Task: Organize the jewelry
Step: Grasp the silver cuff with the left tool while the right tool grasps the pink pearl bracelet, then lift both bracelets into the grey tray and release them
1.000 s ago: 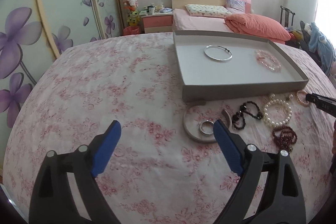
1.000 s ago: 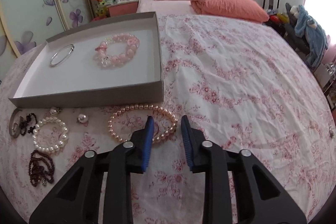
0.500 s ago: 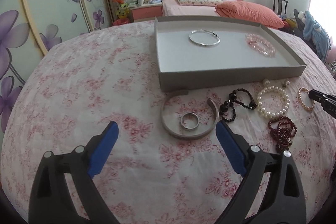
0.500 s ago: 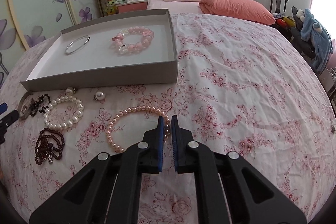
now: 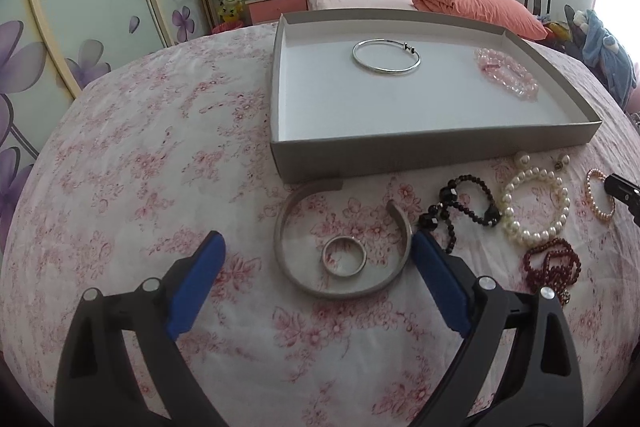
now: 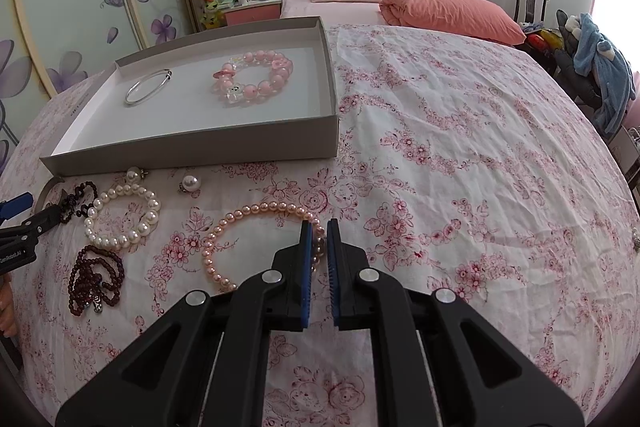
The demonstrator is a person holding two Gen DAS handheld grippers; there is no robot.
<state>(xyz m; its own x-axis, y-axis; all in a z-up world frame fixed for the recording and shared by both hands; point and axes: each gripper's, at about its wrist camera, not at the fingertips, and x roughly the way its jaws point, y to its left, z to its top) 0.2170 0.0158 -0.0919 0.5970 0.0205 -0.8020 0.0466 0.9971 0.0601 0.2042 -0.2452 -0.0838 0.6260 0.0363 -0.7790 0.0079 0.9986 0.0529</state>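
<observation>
A grey tray (image 5: 432,147) (image 6: 192,149) holds a thin silver bangle (image 5: 386,57) and a pink bead bracelet (image 6: 256,77). In front of it lie a wide silver cuff (image 5: 340,285), a silver ring (image 5: 345,255), a black bead bracelet (image 5: 464,205), a white pearl bracelet (image 6: 122,213), a dark red bead string (image 6: 94,275) and a pink pearl bracelet (image 6: 256,227). My left gripper (image 5: 318,251) is open just before the cuff and ring. My right gripper (image 6: 319,231) is shut on the right side of the pink pearl bracelet.
Everything lies on a floral cloth (image 6: 460,155). Two loose pearl earrings (image 6: 190,183) sit near the tray's front wall. A bed with an orange quilt (image 6: 452,13), a nightstand (image 5: 276,5) and flowered wardrobe doors (image 5: 80,7) stand behind.
My right gripper closed from partly open onto the pink pearl bracelet. My left gripper, still open, moved forward and right until the cuff and ring lie between its fingers.
</observation>
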